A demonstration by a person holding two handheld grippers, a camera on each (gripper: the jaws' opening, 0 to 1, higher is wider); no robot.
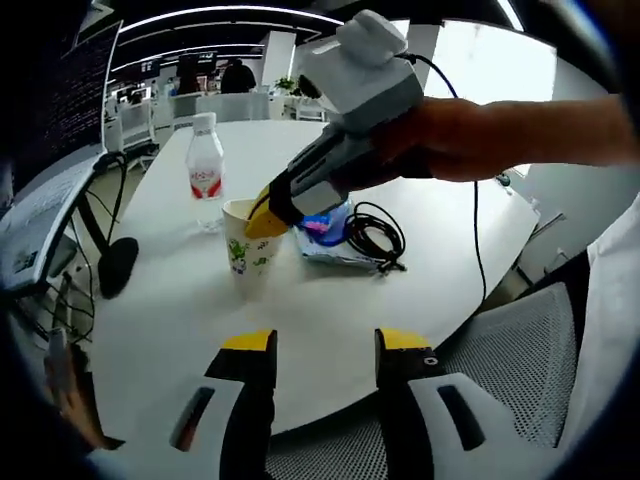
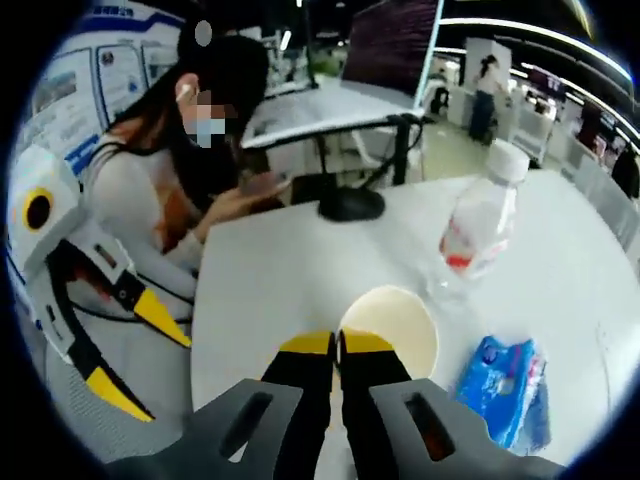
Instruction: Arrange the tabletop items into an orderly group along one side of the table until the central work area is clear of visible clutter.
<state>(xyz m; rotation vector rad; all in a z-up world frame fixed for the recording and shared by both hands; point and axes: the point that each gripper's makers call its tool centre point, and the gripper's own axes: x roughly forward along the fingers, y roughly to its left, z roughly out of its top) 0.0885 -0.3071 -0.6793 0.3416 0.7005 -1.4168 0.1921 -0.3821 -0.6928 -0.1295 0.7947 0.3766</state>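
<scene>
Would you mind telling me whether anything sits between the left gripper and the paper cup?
Nothing visible does: bare table lies between the open left gripper and the paper cup, whose rim the right gripper already pinches.

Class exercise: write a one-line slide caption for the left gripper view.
Right gripper grips the rim of a paper cup beside a water bottle on the white table.

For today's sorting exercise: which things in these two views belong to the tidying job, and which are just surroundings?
Belong to the job:
- white paper cup with green print, gripped at its rim by the right gripper
- clear plastic water bottle with red label
- blue tissue packet
- coiled black cable
- left gripper, open

Just surroundings:
- black lamp base
- grey mesh chair
- seated person
</scene>
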